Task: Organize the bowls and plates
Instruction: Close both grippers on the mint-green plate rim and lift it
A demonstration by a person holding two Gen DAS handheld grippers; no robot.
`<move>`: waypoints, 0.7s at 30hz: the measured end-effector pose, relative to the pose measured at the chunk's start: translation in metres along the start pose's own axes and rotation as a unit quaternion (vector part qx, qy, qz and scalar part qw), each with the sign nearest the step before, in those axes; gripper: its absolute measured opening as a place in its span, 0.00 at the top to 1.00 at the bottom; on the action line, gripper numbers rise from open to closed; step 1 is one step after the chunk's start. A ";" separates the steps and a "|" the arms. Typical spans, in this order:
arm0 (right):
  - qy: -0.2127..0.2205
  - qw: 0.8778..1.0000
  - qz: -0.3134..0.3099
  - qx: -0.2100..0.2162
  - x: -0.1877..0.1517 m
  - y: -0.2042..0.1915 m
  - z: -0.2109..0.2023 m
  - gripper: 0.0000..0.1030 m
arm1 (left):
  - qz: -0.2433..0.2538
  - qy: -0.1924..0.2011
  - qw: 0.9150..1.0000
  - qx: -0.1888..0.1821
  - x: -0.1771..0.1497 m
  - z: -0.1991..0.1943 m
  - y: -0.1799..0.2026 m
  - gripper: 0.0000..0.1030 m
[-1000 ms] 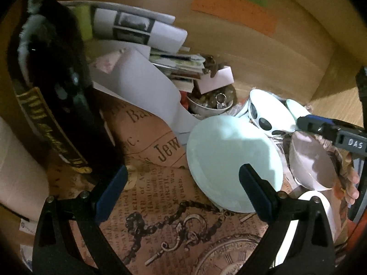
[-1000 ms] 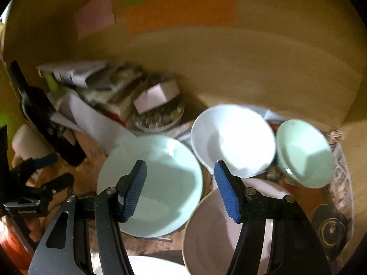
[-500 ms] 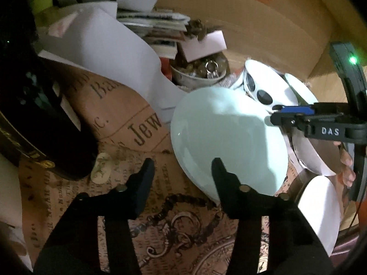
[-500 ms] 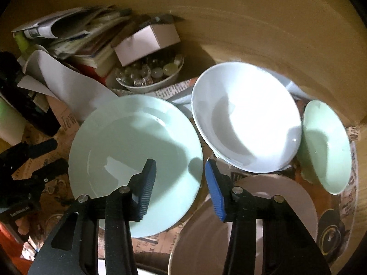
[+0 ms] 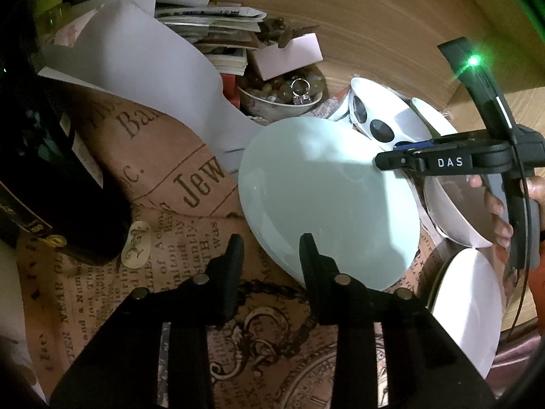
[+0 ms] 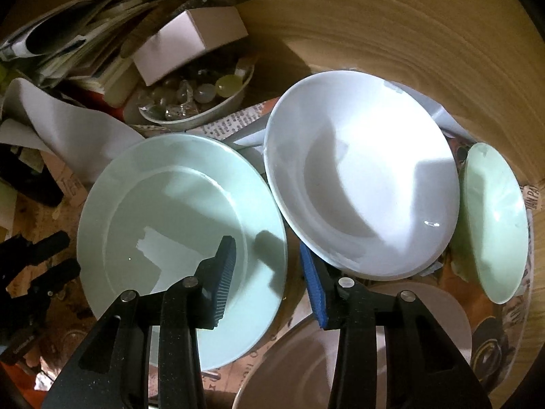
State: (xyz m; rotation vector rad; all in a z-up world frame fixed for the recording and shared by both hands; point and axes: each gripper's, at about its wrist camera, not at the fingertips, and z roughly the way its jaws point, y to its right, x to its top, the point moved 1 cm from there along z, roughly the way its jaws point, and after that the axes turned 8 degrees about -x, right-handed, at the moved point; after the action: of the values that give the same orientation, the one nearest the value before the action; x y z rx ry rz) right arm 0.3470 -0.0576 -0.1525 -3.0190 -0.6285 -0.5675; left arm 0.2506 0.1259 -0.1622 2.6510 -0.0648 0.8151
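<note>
A pale green plate lies on the printed paper cover. My left gripper straddles its near left rim. Its jaws are closing, one finger over the plate and one outside, with a gap still showing beside the rim. My right gripper straddles the opposite rim next to the white deep plate. The rim sits loosely between its blue pads. In the left wrist view the right gripper shows side-on, with a hand behind it. The left gripper shows dark at the plate's far side.
A small green bowl leans on edge at the right. A brownish bowl and a white plate lie close by. A bowl of stones, a white box, stacked papers and a dark bottle crowd the back and left. A wooden wall stands behind.
Both grippers came down onto the green plate's rims. The left jaws narrowed from wide apart to a small gap. The right jaws narrowed a little and shifted toward the plate's right edge.
</note>
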 end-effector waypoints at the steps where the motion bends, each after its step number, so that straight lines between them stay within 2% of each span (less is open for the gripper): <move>1: -0.002 1.000 -0.003 -0.003 0.010 -0.007 0.005 0.66 | -0.001 -0.001 1.000 -0.001 0.000 0.001 0.000 0.67; 6: -0.025 0.999 -0.020 -0.001 0.020 -0.016 0.018 0.67 | -0.006 -0.001 1.000 -0.004 -0.002 -0.001 -0.004 0.67; 13: -0.024 0.999 -0.028 0.001 0.020 -0.025 0.029 0.64 | -0.008 -0.002 1.000 -0.008 -0.004 -0.004 -0.007 0.67; 17: -0.027 0.999 -0.026 0.014 0.018 -0.027 0.029 0.70 | -0.009 0.001 1.000 -0.006 -0.004 -0.005 -0.009 0.67; 21: -0.043 0.998 -0.039 0.020 0.009 -0.039 0.025 0.70 | -0.009 0.004 1.000 -0.002 -0.005 -0.007 -0.012 0.67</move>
State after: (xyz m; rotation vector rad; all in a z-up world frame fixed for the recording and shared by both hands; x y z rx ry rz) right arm 0.3488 -0.0164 -0.1755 -3.0066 -0.7561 -0.4250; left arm 0.2441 0.1395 -0.1633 2.6402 -0.0401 0.8185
